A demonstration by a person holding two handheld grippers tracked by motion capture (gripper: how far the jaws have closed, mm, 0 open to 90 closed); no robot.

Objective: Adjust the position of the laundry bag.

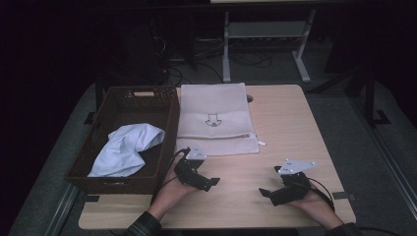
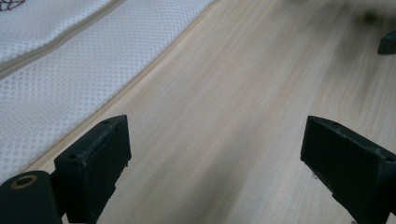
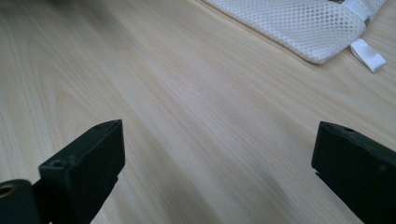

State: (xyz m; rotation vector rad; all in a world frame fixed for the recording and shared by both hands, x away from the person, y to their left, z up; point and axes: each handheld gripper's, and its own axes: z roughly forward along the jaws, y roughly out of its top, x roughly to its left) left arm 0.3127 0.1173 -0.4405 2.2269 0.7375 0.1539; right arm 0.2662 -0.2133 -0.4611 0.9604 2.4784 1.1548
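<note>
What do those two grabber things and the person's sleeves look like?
Each gripper, left and right, is black with two chunky, blocky jaws, a pale grey three-cornered plate on top and a thin black cable trailing behind. The left sleeve looks dark and checked.

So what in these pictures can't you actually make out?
- Basket floor, high view: partly covered by the pale blue cloth.
- Small dark print on the mesh bag, high view: too small to read; left gripper view: cut off by the top edge.
- Under the far table, high view: too dark.
- Dark shape at the right edge, left gripper view: cut off and blurred.
</note>
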